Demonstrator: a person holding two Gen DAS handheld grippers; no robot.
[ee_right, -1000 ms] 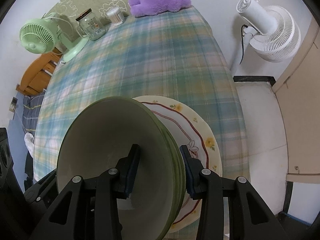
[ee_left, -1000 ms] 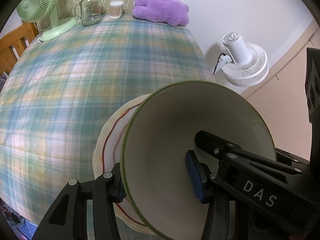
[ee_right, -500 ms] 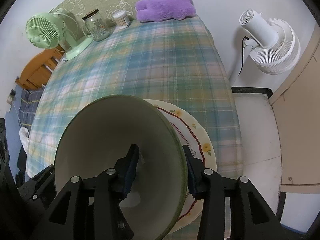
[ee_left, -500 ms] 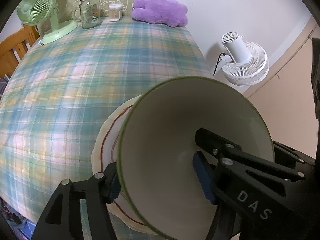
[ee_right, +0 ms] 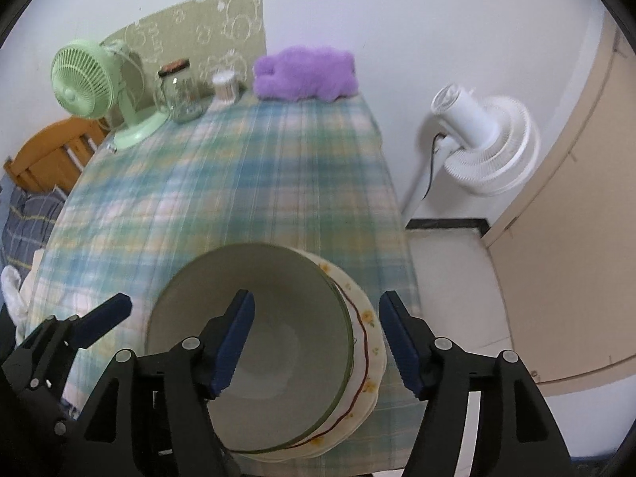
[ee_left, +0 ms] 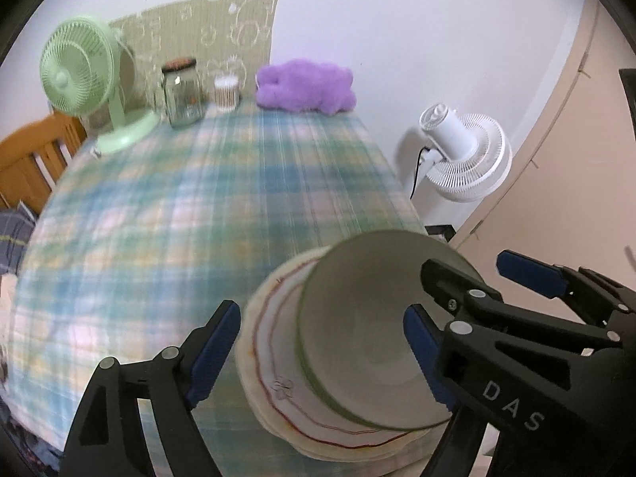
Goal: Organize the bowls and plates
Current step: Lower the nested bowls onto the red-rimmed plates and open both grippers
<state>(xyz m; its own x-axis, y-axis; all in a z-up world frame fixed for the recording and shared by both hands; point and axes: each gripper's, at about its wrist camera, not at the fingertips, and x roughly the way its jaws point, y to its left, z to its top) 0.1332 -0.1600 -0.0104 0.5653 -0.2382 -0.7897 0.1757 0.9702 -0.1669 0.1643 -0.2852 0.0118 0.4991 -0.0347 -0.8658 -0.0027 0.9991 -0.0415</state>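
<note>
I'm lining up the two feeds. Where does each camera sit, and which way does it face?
Left wrist: on the left gripper, looking down across the table; its fingers straddle the bowl's near wall, and the right gripper shows beside it.
Right wrist: on the right gripper, open astride the bowl's right wall.
Shared: bowl on plate, green fan.

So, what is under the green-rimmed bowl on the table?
The bowl sits on a cream plate with a red wavy line and yellow flowers. The stacked edges suggest more than one plate. The plate's middle is covered by the bowl, so it cannot be seen.
</note>
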